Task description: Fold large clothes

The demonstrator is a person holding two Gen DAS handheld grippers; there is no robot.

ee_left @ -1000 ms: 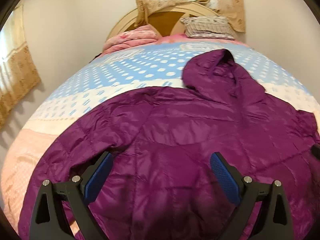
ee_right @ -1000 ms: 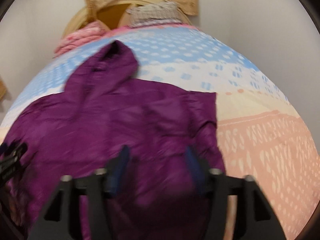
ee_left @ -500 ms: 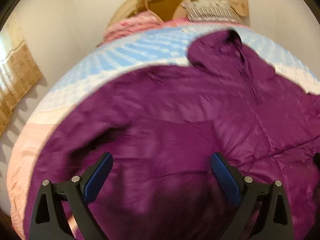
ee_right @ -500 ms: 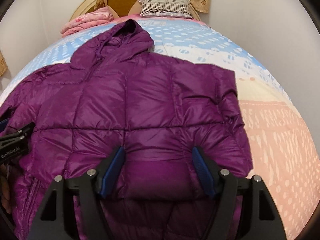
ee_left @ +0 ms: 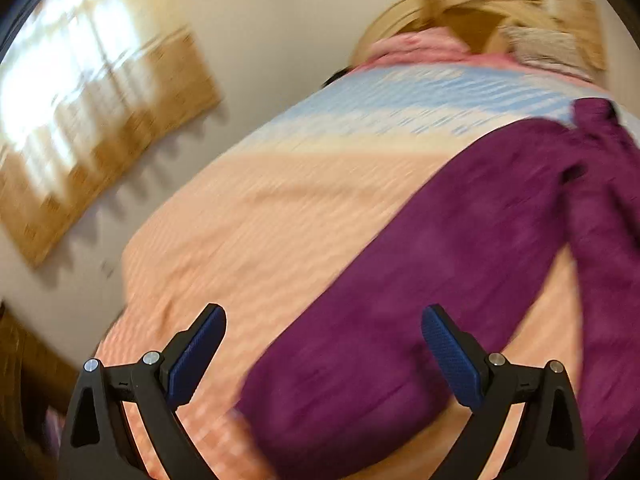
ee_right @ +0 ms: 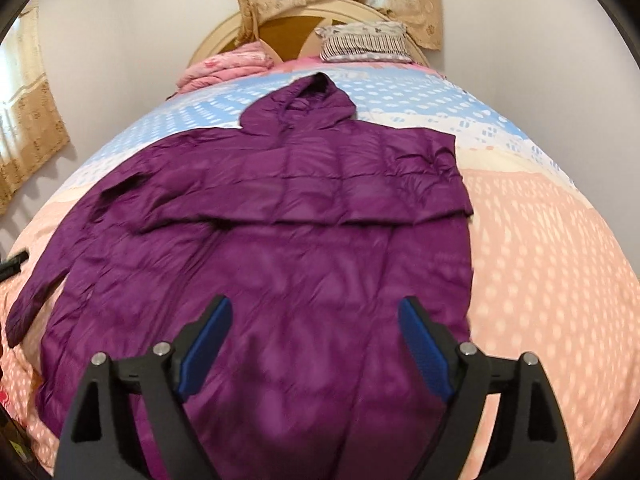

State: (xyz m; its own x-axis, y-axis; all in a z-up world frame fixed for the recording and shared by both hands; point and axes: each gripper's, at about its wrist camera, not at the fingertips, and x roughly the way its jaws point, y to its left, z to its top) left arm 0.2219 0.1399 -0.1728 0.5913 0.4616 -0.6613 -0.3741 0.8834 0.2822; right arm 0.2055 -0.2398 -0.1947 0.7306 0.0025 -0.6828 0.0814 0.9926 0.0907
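A large purple hooded puffer jacket [ee_right: 280, 248] lies flat on the bed, hood [ee_right: 304, 104] toward the headboard. Its right sleeve is folded in across the chest; its left sleeve [ee_right: 36, 292] lies stretched out toward the bed's left edge. My right gripper [ee_right: 314, 332] is open and empty above the jacket's lower hem. My left gripper [ee_left: 322, 344] is open and empty, hovering over the left sleeve [ee_left: 400, 300] near its cuff. The left wrist view is blurred by motion.
The bedspread [ee_right: 540, 240] is pink near me and blue with white dots farther off. A folded pink quilt [ee_right: 224, 68] and a striped pillow [ee_right: 364, 42] lie at the headboard. Curtains [ee_left: 80, 128] hang on the left wall beside the bed's left edge.
My left gripper has swung left from the jacket's body to its left sleeve and the bed's left side. My right gripper has pulled back, so the whole jacket shows. Both stay open.
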